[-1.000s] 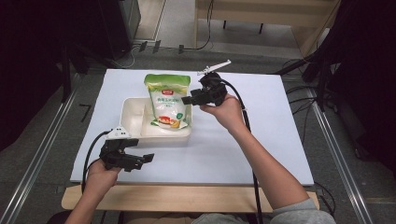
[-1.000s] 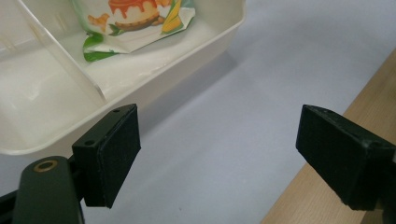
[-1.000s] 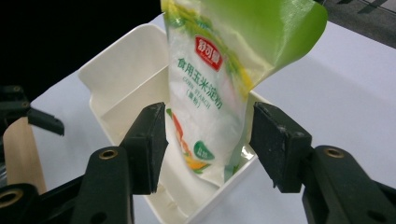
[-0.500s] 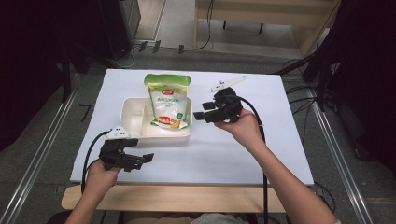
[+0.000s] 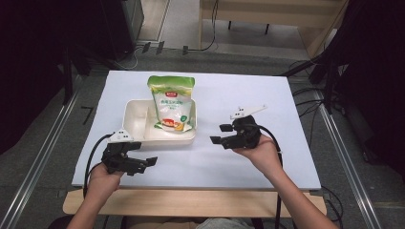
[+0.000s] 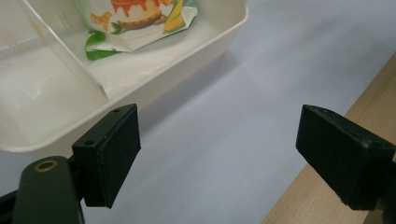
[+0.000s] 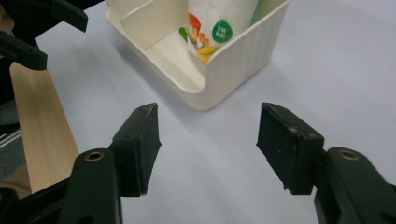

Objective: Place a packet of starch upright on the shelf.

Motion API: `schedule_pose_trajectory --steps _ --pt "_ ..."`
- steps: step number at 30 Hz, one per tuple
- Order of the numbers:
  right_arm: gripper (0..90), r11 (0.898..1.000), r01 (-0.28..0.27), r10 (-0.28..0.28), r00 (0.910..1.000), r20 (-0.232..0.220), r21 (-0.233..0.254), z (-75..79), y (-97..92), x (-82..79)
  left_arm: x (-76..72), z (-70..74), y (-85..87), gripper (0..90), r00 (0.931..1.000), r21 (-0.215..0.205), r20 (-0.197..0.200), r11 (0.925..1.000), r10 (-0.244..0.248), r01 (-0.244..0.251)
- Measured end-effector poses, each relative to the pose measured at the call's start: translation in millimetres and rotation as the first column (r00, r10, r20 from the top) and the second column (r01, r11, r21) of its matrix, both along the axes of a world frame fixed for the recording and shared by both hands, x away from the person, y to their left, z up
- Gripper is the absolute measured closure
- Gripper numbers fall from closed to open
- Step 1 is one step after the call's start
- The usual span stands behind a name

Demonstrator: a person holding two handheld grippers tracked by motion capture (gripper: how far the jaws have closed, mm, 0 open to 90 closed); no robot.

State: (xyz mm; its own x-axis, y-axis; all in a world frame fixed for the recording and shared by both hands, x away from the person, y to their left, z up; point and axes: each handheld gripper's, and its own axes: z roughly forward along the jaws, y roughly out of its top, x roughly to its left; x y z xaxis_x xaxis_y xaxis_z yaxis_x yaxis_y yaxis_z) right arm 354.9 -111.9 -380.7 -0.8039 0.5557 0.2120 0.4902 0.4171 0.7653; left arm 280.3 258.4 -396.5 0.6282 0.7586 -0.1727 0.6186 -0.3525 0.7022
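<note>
Since the earlier frames the right gripper (image 5: 218, 134) had drawn away from the top of the green-and-white pouch (image 5: 173, 103) and come down toward the person's side of the table, ending low over the white tabletop (image 5: 248, 90), to the right of the cream tray (image 5: 162, 140) and apart from it. Its jaws had just been opening, and they stood spread wide with nothing between them; the right gripper view looked past them at bare white surface and the tray's ribbed corner (image 7: 243, 60). The pouch stood upright in the tray's right-hand compartment, its base down inside and its green top rising well above the rim, free of both grippers. A divider wall (image 5: 147, 123) split the tray, and the left compartment held nothing that could be made out. The left gripper (image 5: 142, 164) had kept its place near the front left of the table, just in front of the tray, held in the left hand (image 5: 102, 177). Its jaws were likewise spread wide and empty, with the tray's front wall (image 6: 187, 60) just beyond them and the table's wooden edge (image 6: 327, 186) at one side.
</note>
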Motion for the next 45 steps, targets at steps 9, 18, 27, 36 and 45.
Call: schedule_pose_trajectory --steps 9,18,27,36,45 --pt "38.4 1.0 0.001 -0.001 0.9999 -0.013 0.0 -22.3 -6.7 -10.7 0.3 0.3 0.5 14.7 1.0 -0.001 0.004 1.0 0.002 -0.002" --pt "38.8 1.0 0.016 -0.016 0.9998 -0.012 0.01 -42.0 -6.9 -12.3 1.8 1.5 1.6 14.7 1.0 -0.002 0.001 1.0 -0.001 0.001" --pt "39.8 0.999 0.025 -0.026 0.9993 -0.026 -0.039 -56.1 -4.9 -6.1 2.0 1.0 -2.0 14.6 1.0 0.005 0.0 1.0 0.001 -0.001" --pt "39.7 0.997 0.051 -0.052 0.9981 -0.033 -0.049 -58.5 -11.8 -1.8 2.6 1.5 -0.6 14.7 0.9998 0.011 -0.002 0.9997 0.021 -0.021" --pt "39.6 0.998 0.035 -0.037 0.9985 -0.041 -0.042 -59.4 -9.3 -3.0 2.5 1.2 -1.2 14.7 0.9997 0.013 0.0 0.9997 0.023 -0.023"
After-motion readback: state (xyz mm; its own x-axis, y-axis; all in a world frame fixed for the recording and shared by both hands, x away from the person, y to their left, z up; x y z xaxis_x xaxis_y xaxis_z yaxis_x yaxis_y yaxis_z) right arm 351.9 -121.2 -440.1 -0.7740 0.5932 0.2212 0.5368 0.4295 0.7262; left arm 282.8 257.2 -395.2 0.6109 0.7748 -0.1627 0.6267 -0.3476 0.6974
